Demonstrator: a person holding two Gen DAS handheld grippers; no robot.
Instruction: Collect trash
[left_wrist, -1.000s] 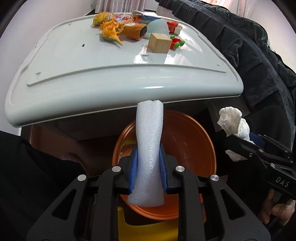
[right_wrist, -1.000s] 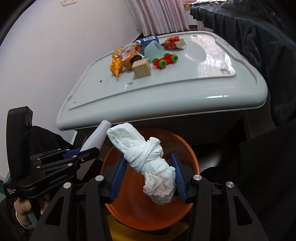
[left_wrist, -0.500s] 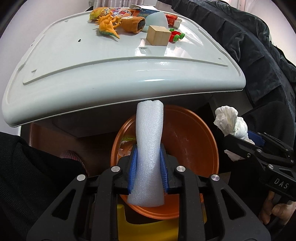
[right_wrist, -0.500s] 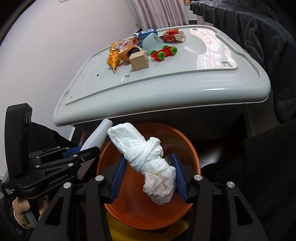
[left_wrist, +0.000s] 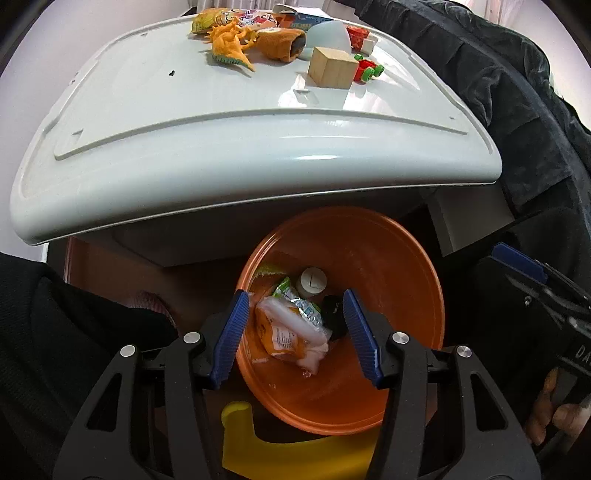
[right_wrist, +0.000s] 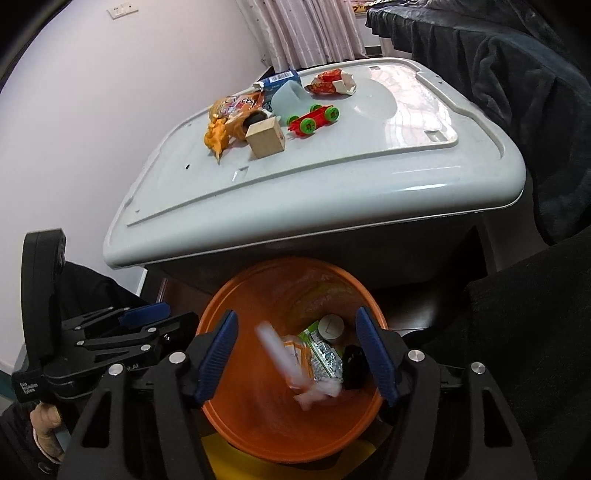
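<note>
Left gripper (left_wrist: 293, 334) and right gripper (right_wrist: 297, 356), jaws just opening, empty, over orange bin (right_wrist: 236, 421). Foam strip (right_wrist: 282, 363), motion-blurred, and tissue wad (right_wrist: 319, 391) lie inside the bin among wrappers; wrapper print unreadable. Left tool label partly reads "Data".

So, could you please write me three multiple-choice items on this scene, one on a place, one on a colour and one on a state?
1. Where is the wooden block?
A. in the bin
B. on the white lid
C. in a gripper

2. What colour is the bin?
A. orange
B. green
C. black

3. How does the right gripper stand?
A. shut on a tissue
B. shut on foam
C. open, holding nothing

Answers:
1 B: the block sits on the white lid beside the toy car.
2 A: its wall and rim are orange.
3 C: its jaws have just been opening, with nothing between the pads; white trash blurs inside the bin below.
</note>
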